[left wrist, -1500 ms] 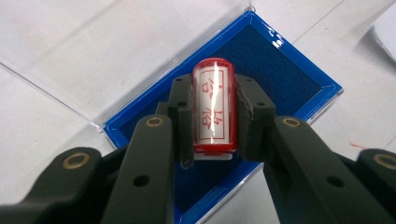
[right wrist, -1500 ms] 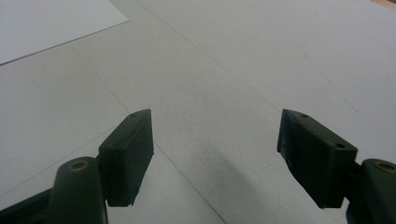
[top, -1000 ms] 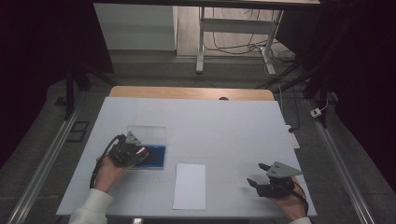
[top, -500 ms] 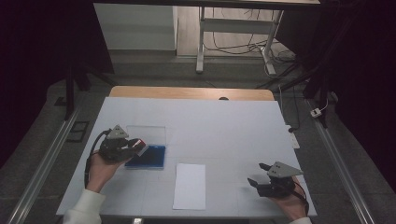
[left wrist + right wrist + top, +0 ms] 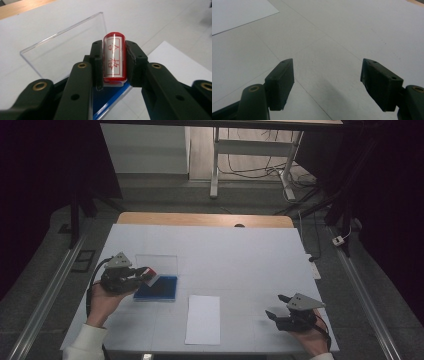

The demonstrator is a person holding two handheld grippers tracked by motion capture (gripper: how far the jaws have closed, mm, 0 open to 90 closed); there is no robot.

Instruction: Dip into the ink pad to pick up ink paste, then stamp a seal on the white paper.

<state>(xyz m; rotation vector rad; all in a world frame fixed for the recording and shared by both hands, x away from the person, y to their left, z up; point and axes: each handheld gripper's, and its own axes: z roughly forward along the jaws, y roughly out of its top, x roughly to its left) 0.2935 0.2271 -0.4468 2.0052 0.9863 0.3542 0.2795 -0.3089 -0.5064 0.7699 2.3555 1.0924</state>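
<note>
While the left tool pinches the red stamp above the blue ink pad, the white sheet lies to its right; the right tool rests spread.

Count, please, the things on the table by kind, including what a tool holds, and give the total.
Red stamp, held in the left tool: 1
Blue ink pad case with clear open lid: 1
White paper sheet: 1
Total: 3
</note>
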